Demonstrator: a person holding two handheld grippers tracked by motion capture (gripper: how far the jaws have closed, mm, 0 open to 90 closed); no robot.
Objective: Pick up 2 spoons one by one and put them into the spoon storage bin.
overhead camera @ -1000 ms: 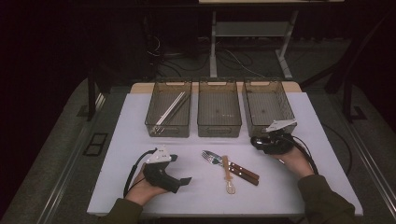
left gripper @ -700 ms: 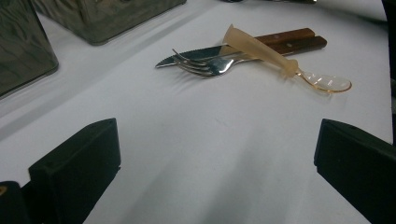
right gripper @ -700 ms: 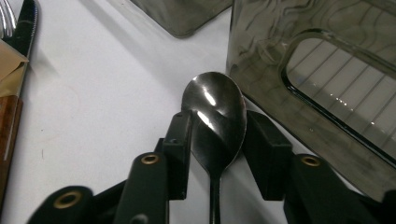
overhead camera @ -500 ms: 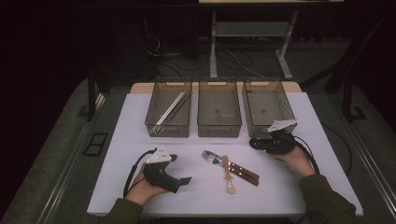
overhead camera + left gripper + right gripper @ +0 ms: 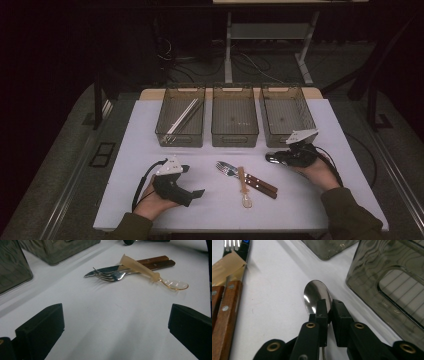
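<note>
The right gripper [image 5: 327,308] view showed what the high view blurred — fingers just clenched on a shiny spoon [image 5: 315,293]; the left gripper [image 5: 192,192] stood released.

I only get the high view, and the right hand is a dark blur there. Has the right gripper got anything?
Observer: Yes. The right gripper has just been closing, and its jaws now pinch a steel spoon just behind the bowl.
Operator: And the left gripper?
Observer: The left gripper is wide open, with only table between its jaws.
Operator: Is there a knife in that pile?
Observer: Yes, a knife lies beside the fork, under the plastic spoon.
</note>
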